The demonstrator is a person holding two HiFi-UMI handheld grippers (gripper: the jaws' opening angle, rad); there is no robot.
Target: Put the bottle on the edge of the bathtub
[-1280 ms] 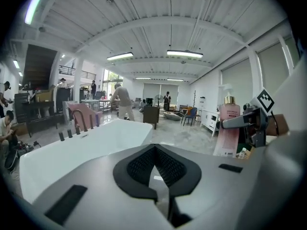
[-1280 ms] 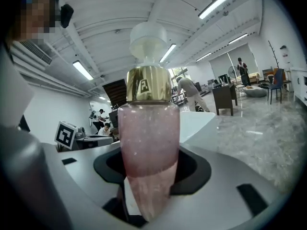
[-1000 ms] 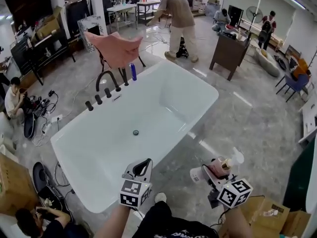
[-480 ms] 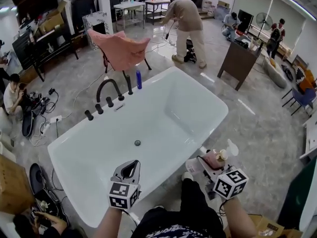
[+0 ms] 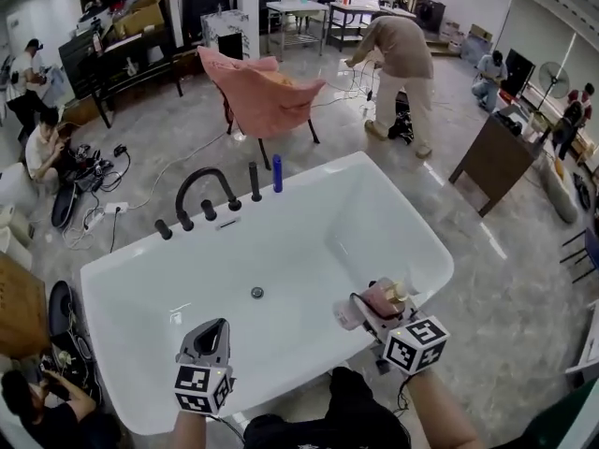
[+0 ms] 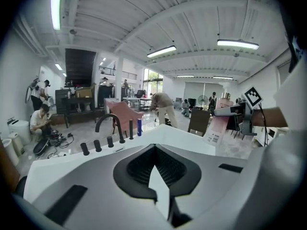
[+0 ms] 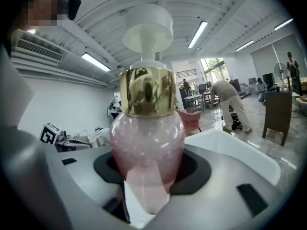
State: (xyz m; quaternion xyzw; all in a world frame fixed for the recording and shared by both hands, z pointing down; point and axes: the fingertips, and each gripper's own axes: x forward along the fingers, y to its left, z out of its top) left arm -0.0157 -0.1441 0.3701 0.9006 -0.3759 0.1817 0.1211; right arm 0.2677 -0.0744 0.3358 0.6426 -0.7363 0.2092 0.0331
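A pink bottle [image 7: 146, 147] with a gold collar and white pump head is held between the jaws of my right gripper [image 7: 151, 170]. In the head view the right gripper [image 5: 370, 309] carries the bottle [image 5: 382, 299] over the near right corner of the white bathtub [image 5: 122, 262]. The left gripper view shows the same bottle [image 6: 218, 124] off to the right, beyond the tub rim [image 6: 184, 139]. My left gripper [image 5: 213, 330] hangs over the tub's near rim, jaws together and empty; in its own view the left gripper [image 6: 156, 171] holds nothing.
A black faucet [image 5: 201, 190] with several black knobs and a blue bottle [image 5: 277, 173] stand on the tub's far rim. Behind them is a pink chair [image 5: 267, 96]. A person [image 5: 398, 68] bends over beyond the tub. Cables and seated people are at the left; a brown desk [image 5: 496, 162] is at the right.
Both grippers have come closer to the tub. The right gripper has carried the bottle from over the floor to over the tub's near right corner. The left gripper now hangs over the near rim.
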